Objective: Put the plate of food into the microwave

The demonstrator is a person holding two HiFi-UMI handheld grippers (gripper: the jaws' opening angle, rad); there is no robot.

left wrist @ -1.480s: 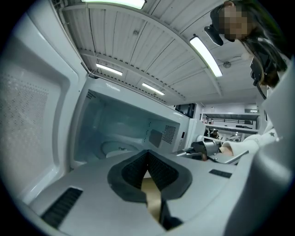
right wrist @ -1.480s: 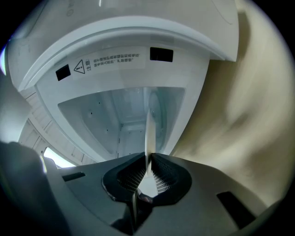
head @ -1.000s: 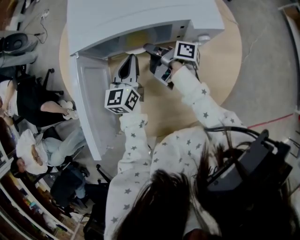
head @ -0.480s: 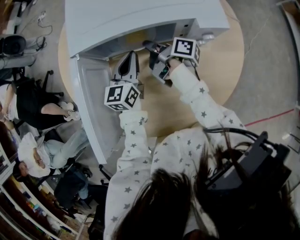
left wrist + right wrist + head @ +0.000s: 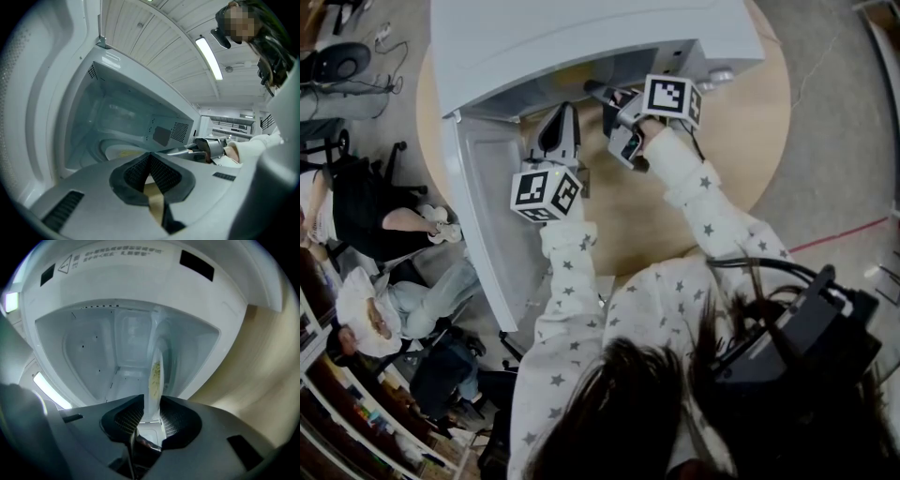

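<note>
- right gripper [image 5: 151, 416] jaws are opening, with the plate [image 5: 154, 376] rim between the pads, looks barely touched; left gripper [image 5: 150, 161] is pinched together on nothing
- plate's inside the microwave [image 5: 581, 37], on its floor
- open fully, then back straight out, level, so the rim isn't dragged
- plate lies flat, food up, near rim facing the doorway; it's round, so no real long axis

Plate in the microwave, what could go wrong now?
The right gripper jaws are opening, but the plate rim sits between them; pulling back crooked might drag the plate and spill its food. The open microwave door stands beside the left gripper, which might bump it.
</note>
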